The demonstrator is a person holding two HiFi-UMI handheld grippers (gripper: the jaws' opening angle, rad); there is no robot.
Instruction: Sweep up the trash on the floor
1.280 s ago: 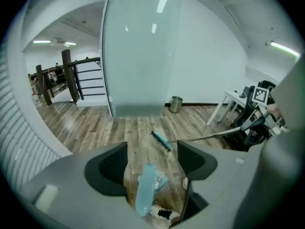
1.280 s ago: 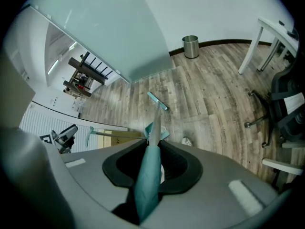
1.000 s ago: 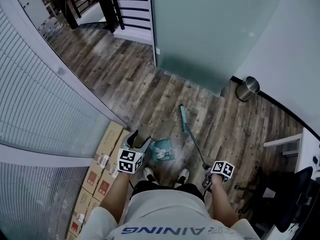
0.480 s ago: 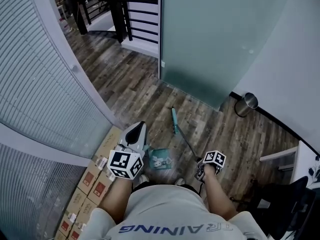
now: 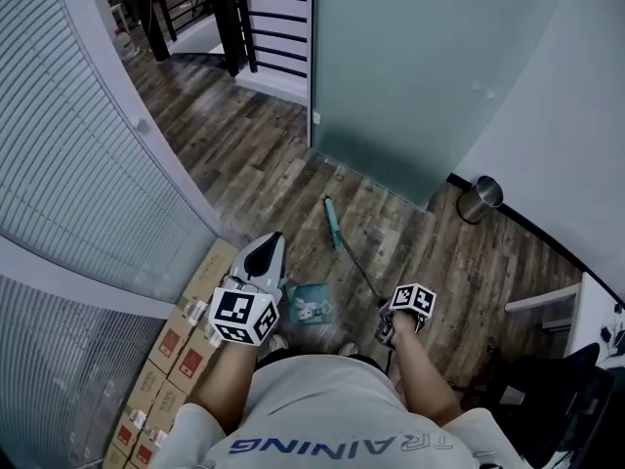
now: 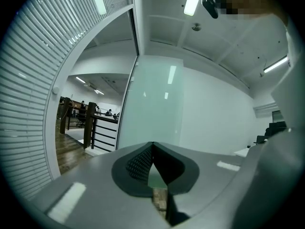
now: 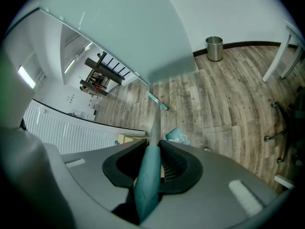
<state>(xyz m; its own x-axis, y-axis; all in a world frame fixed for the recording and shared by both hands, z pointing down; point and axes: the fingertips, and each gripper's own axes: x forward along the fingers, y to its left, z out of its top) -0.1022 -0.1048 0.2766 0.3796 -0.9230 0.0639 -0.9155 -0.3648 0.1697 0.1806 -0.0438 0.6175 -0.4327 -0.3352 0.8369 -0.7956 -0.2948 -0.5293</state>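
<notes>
Left gripper (image 6: pixel 152 147): held level in front of the person's torso. Fingers (image 6: pixel 138 163) are clenched tip to tip, with nothing between them.

Right gripper (image 7: pixel 153 146): angled down toward the floor (image 5: pixel 283 164). Its fingers are clamped on the teal grip of the broom (image 7: pixel 147 180). The handle runs away from the gripper, slanting down to the floor.

Dustpan (image 5: pixel 311 304): teal, resting on the wood floor just ahead of the person's shoes, between the two grippers in the head view. Pale scraps of trash (image 5: pixel 306 310) lie in it.

Cardboard boxes (image 5: pixel 181 345): stacked in a row on the person's left, along the foot of the slatted wall (image 5: pixel 68 184).

Broom head (image 5: pixel 332 219): narrow and teal, on the floor beyond the dustpan and apart from it.

Bin (image 5: pixel 480 199): a round metal can, standing upright against the white wall on the right, well apart from the broom head.

Frosted glass panel (image 5: pixel 400 66): upright behind the broom head. A dark railing (image 5: pixel 264 27) stands farther back on its left.
</notes>
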